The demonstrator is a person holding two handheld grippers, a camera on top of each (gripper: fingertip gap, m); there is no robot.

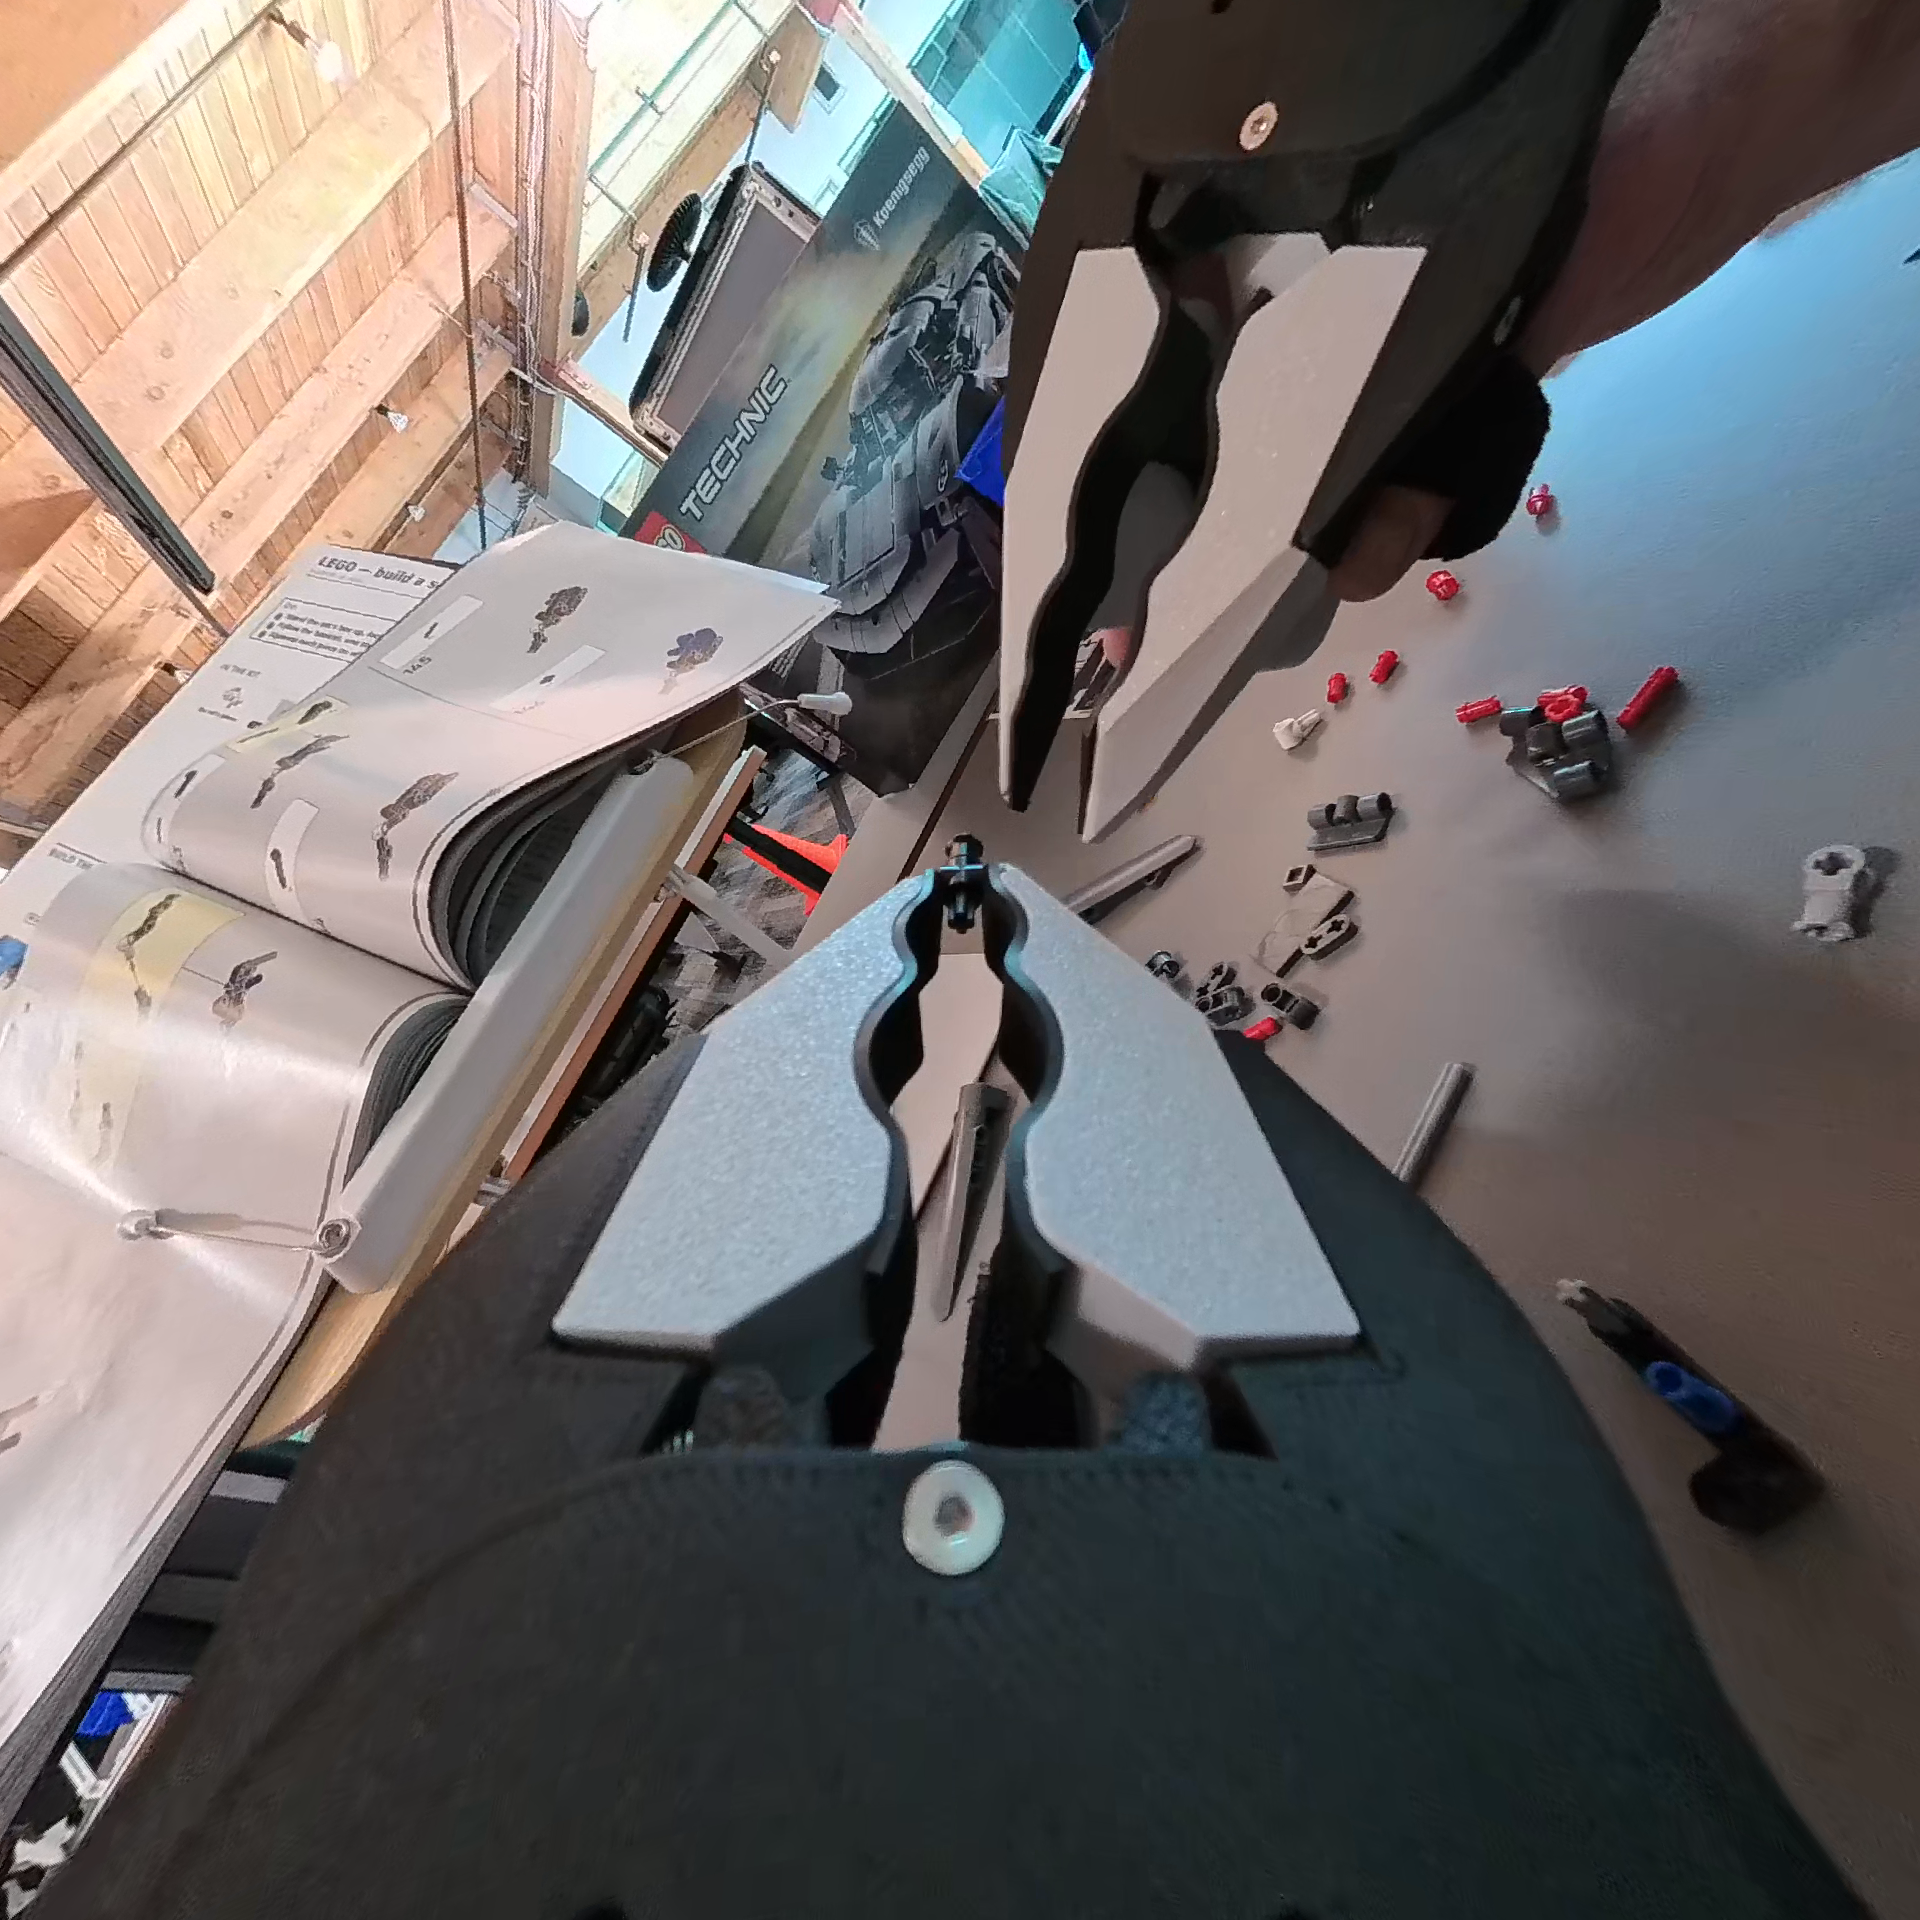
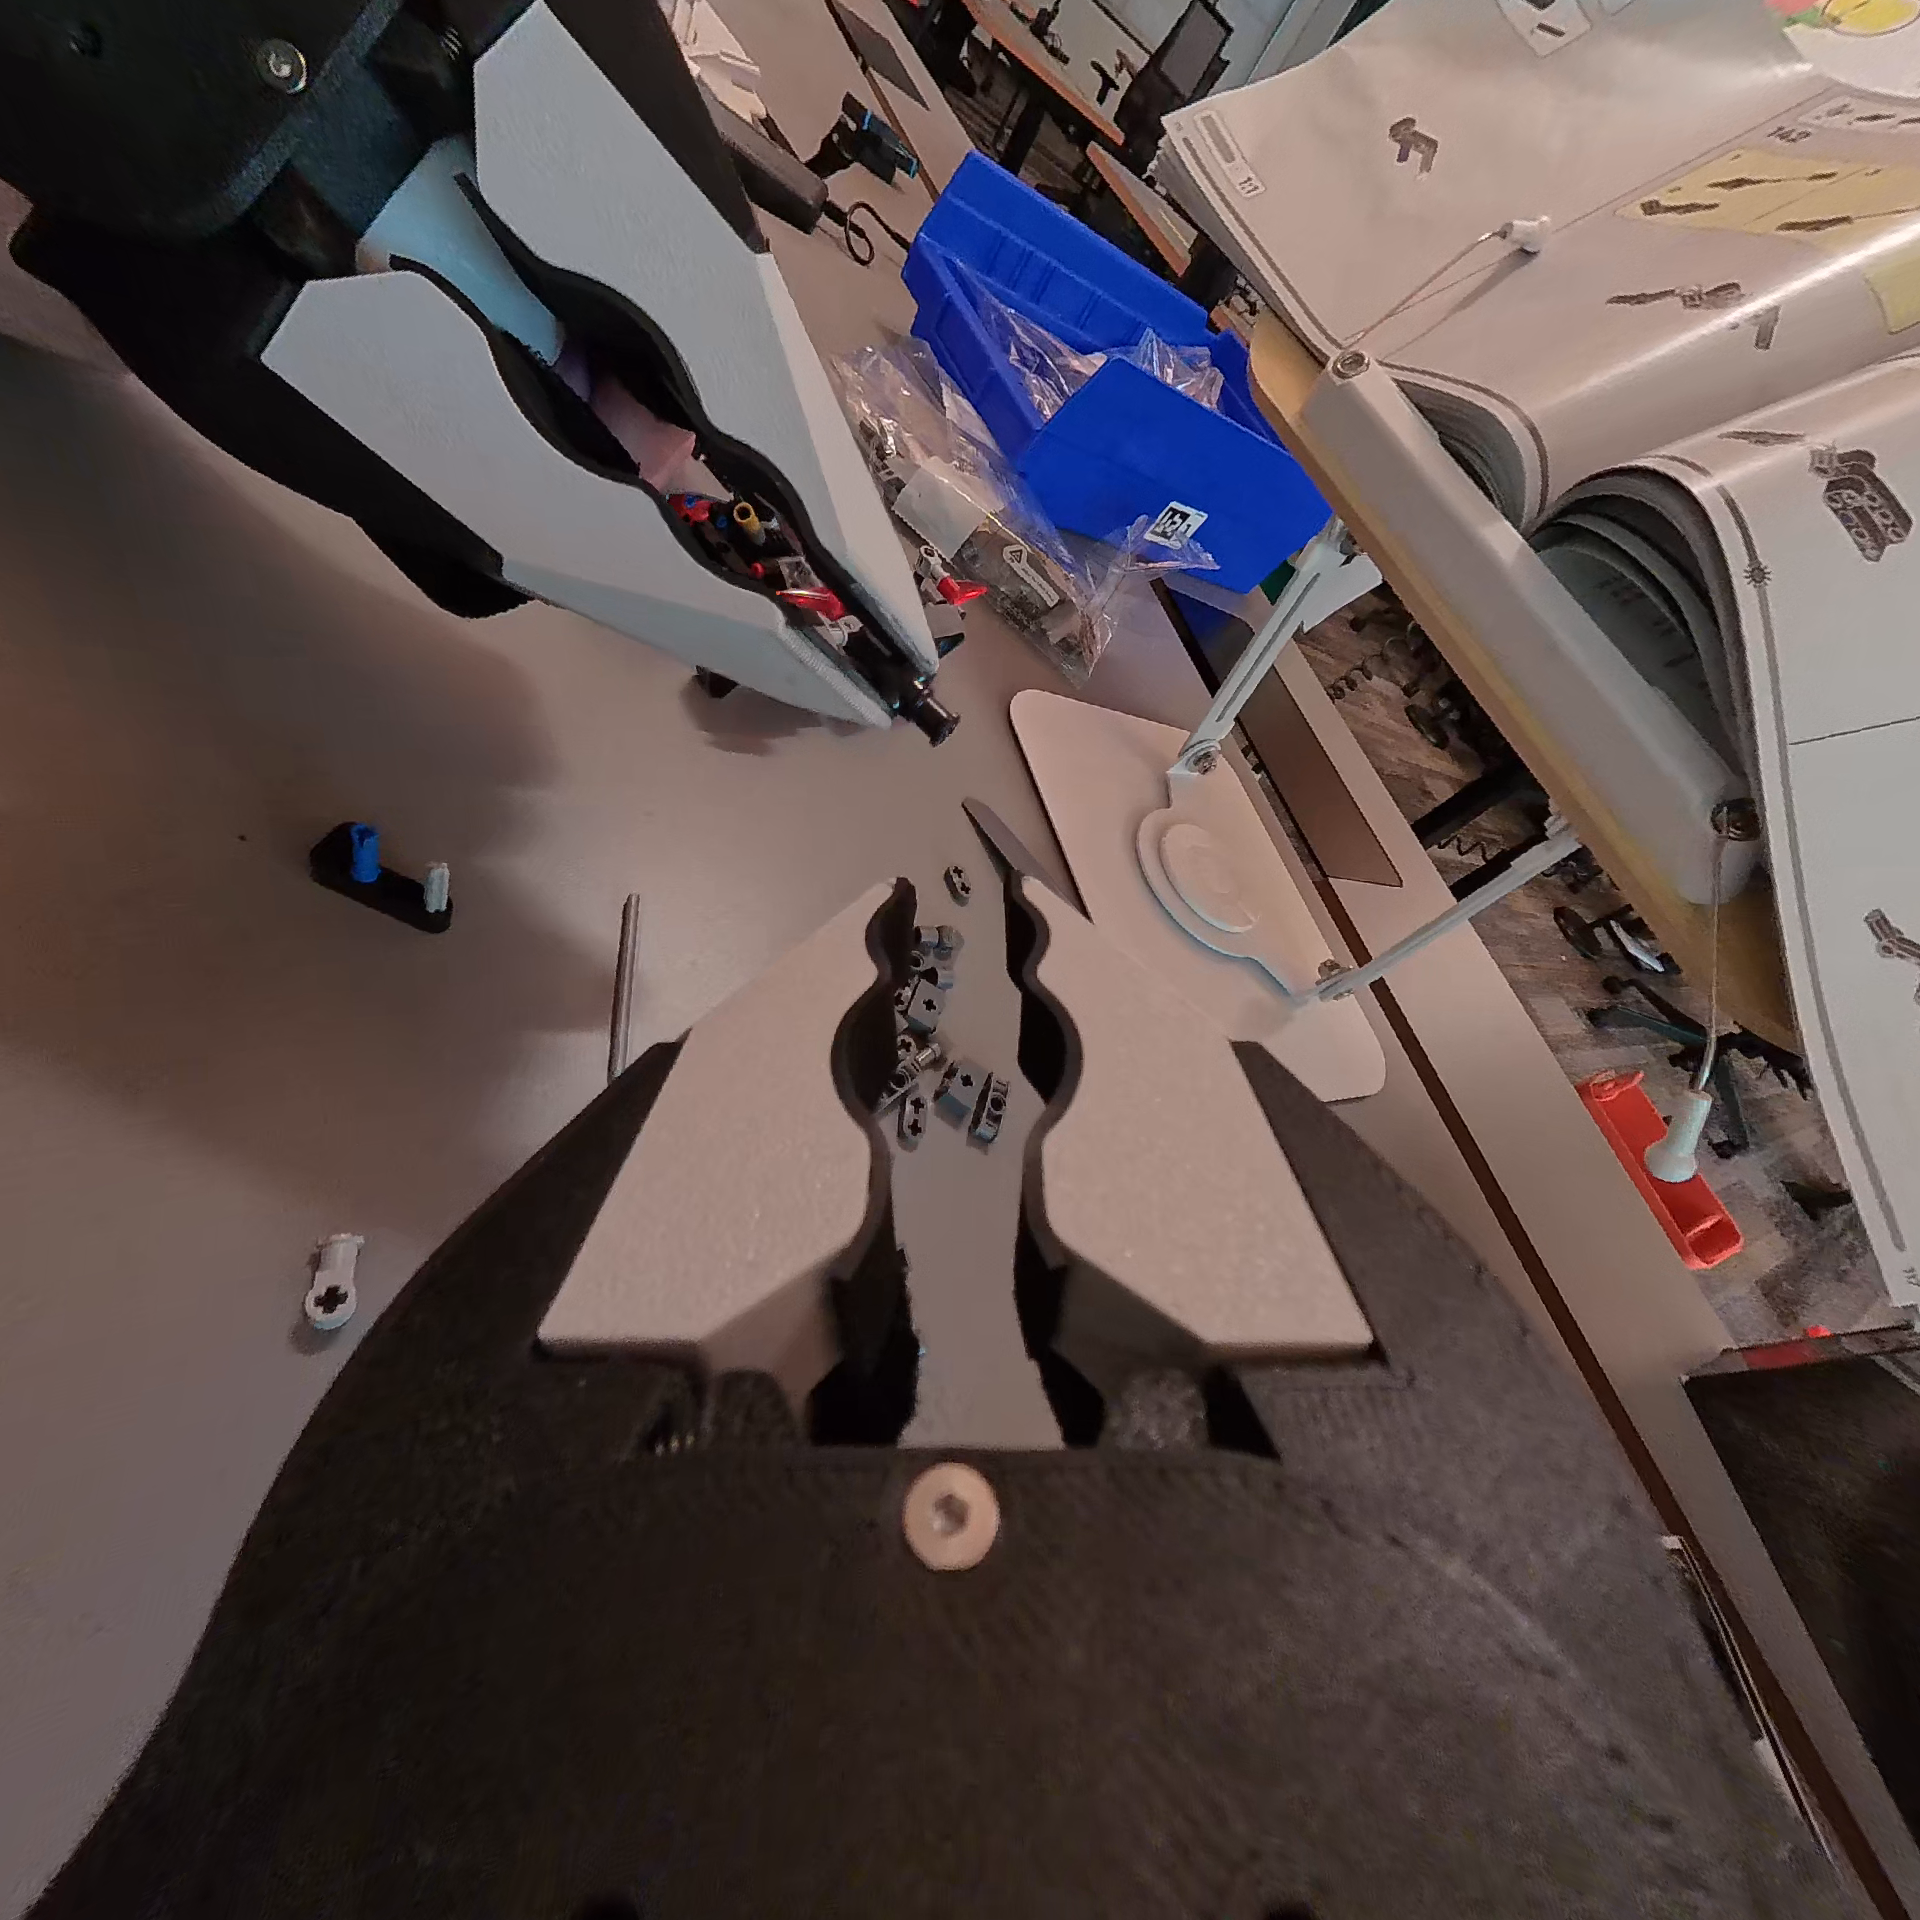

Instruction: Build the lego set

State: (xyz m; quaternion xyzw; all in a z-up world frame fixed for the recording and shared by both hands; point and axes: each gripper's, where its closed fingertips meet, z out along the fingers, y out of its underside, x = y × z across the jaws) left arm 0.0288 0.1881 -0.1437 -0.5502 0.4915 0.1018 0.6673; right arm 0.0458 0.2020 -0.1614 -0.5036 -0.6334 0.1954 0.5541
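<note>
Landmark: black pin (image 1: 964, 883), clamped at the very tip of the left tongs (image 1: 966, 896).
Left tongs: fingers nearly together, both pads pressing the pin's middle; one end juts past the tips, the other points back into the gap.
Pin axis: along the fingers, pointing forward and out; in the right wrist view the same pin (image 2: 925, 710) sticks out beyond the left tips, aimed down toward the counter (image 2: 312, 644).
Right tongs: seen from the left wrist view (image 1: 1049, 816), they hang just beyond the pin, tips pointing back at it, near but apart from it. Fingers a small way apart, nothing between the tips.
Nearest arm: only the left touches the pin; the right is tip-to-tip opposite it.
Under the right tongs: in their own view (image 2: 951, 894), a heap of small grey connectors (image 2: 930, 1049) lies on the counter beneath the gap, not gripped.
Beside the pin: a grey axle (image 1: 1127, 878) lies on the counter just past it; red pins (image 1: 1382, 670) lie farther off.
Far side of the pin: an open booklet (image 1: 364, 790) on a stand.
</note>
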